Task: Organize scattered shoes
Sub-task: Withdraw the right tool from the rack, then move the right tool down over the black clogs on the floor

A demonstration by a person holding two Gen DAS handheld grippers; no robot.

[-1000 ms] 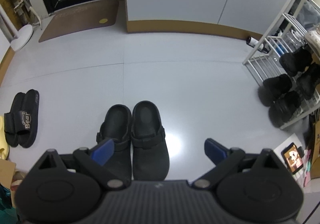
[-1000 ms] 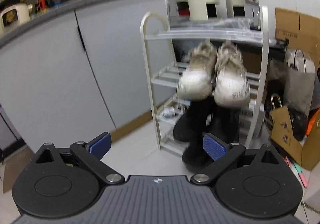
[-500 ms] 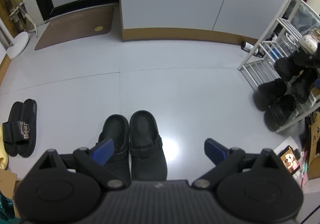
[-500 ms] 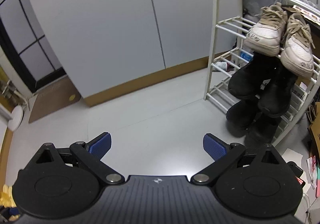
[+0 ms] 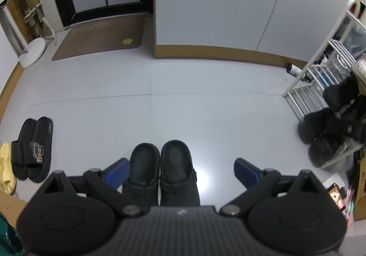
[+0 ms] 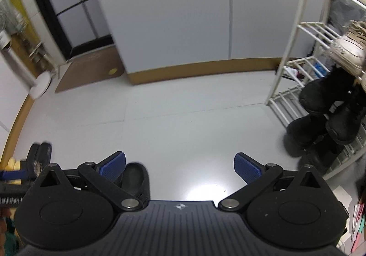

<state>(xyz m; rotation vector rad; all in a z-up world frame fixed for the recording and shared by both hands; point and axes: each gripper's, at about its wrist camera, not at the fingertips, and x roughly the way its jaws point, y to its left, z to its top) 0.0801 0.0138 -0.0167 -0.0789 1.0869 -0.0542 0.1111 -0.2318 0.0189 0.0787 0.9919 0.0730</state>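
- Clogs [image 5: 160,169] sit paired on the floor [image 5: 205,114] below the left claw [image 5: 180,170], fingers apart, empty.
- Right claw [image 6: 179,165], also spread, should descend onto one clog's heel.
- Carry to the rack [image 6: 297,54], avoiding the boots [image 6: 324,95].

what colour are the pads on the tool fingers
Blue, on black arms. The ribbed pads show best in the right wrist view; both tools are open.

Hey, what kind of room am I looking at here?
Probably a home entryway: a doormat lies before a dark-framed door, a white shoe rack stands by the wall, and black clogs sit on the floor.
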